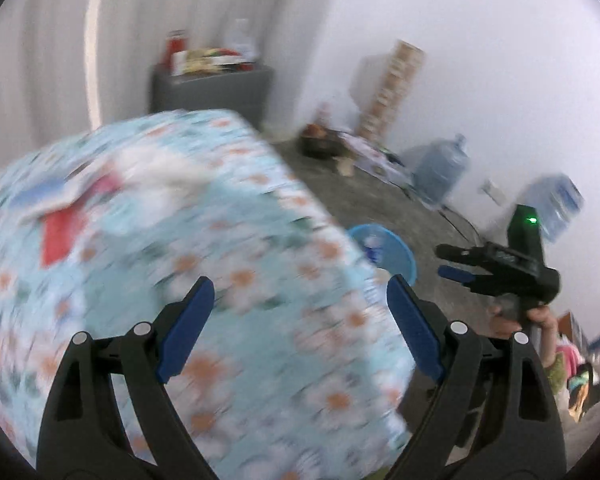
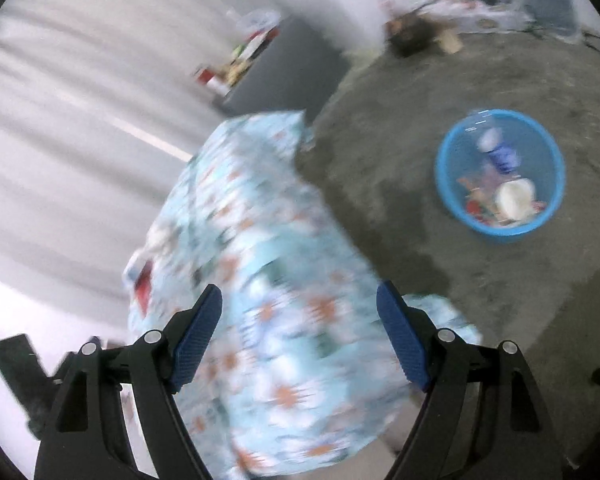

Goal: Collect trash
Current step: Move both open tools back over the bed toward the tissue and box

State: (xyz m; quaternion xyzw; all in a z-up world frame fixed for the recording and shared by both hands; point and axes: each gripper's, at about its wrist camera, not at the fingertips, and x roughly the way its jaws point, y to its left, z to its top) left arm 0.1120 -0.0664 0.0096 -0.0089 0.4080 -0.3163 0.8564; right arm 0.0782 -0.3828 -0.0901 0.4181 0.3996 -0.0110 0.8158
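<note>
Left claw [image 1: 300, 286]: wide, nothing held, over the floral-clothed surface [image 1: 228, 280].
Right claw [image 2: 300, 294]: wide, nothing held.
Blue basket [image 2: 456, 204]: on the floor, trash inside.

The tablecloth [image 1: 204, 264] is light blue with white flowers that have orange middles. On it lie blurry bits of trash [image 1: 64, 232], red, white and blue. The basket [image 2: 556, 160] on the floor is bright blue. Inside it are a white cup [image 2: 514, 198], a blue and white can [image 2: 500, 154], and red scraps. The floor [image 2: 400, 152] is grey. The gripper fingers [image 1: 188, 328] are black with dark blue pads. The cabinet [image 1: 212, 90] is grey. The water jug [image 1: 440, 170] is pale blue.
</note>
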